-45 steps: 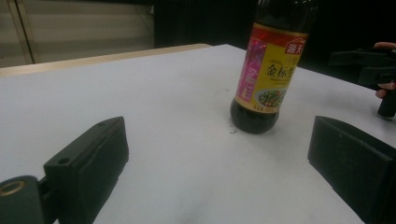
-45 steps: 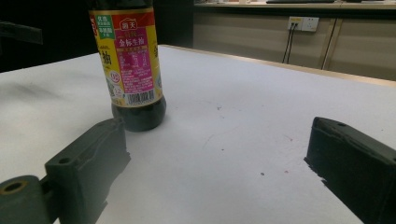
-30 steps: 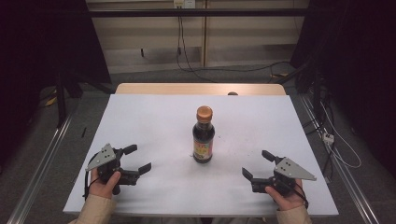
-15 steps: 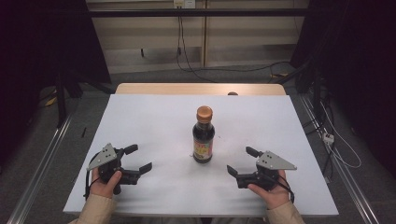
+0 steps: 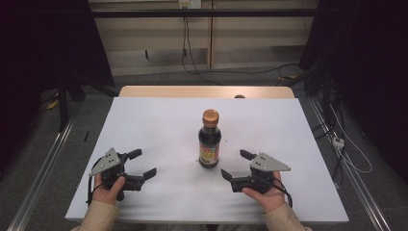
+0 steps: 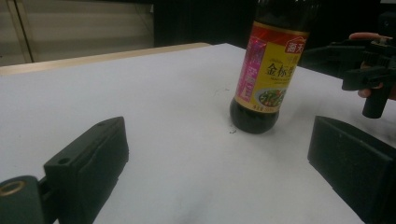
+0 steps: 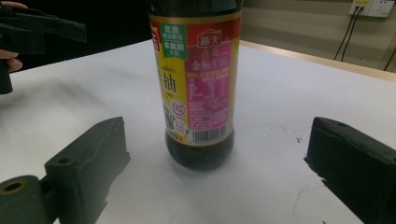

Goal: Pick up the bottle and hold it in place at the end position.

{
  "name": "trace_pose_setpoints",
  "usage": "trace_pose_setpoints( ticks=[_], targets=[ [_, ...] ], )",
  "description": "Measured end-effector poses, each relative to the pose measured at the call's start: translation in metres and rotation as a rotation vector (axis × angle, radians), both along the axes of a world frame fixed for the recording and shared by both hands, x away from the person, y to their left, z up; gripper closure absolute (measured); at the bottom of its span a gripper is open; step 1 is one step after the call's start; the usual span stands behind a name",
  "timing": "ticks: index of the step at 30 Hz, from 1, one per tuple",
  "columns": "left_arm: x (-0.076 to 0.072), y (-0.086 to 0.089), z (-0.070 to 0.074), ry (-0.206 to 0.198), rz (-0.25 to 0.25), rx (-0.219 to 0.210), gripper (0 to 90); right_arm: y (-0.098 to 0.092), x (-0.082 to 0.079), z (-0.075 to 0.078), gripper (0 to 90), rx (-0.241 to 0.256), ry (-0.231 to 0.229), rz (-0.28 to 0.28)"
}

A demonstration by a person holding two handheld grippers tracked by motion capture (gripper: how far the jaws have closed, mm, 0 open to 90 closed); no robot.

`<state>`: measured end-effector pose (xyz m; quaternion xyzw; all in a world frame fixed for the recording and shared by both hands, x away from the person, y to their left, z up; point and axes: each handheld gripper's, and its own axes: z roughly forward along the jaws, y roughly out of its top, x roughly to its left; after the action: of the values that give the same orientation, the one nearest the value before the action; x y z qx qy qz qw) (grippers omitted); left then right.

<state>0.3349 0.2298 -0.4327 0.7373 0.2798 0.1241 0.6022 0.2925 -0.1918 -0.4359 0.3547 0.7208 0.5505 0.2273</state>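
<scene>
Upright at worktop (image 5: 154, 125) centre, dark glass soy-sauce bottle with brown cap and yellow-pink label (image 5: 210, 144) stands free, likely staged for a side grab: right gripper (image 5: 236, 165) at its 4 o'clock, jaws wide, empty, aimed at it; left gripper (image 5: 142, 163) at 8 o'clock, wide, empty, well apart.

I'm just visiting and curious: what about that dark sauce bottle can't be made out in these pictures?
- Bottle cap: cut off by the top edge in both gripper views.
- Label small print: blurred in the right gripper view, too small in the high view.
- Right gripper cable end: hidden behind the hand in the high view.
</scene>
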Motion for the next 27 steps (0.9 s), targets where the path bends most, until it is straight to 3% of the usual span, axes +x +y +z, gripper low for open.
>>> trace_pose_setpoints(
  ticks=[10,27],
  targets=[
    [0.000,0.000,0.000,-0.002,0.000,-0.001,5.0,0.015,0.010,0.002,4.4,0.025,0.008,-0.001],
    [0.000,0.002,0.000,-0.002,-0.004,0.003,5.0,0.039,0.031,0.013,4.9,0.051,0.002,-0.054]
  ],
)
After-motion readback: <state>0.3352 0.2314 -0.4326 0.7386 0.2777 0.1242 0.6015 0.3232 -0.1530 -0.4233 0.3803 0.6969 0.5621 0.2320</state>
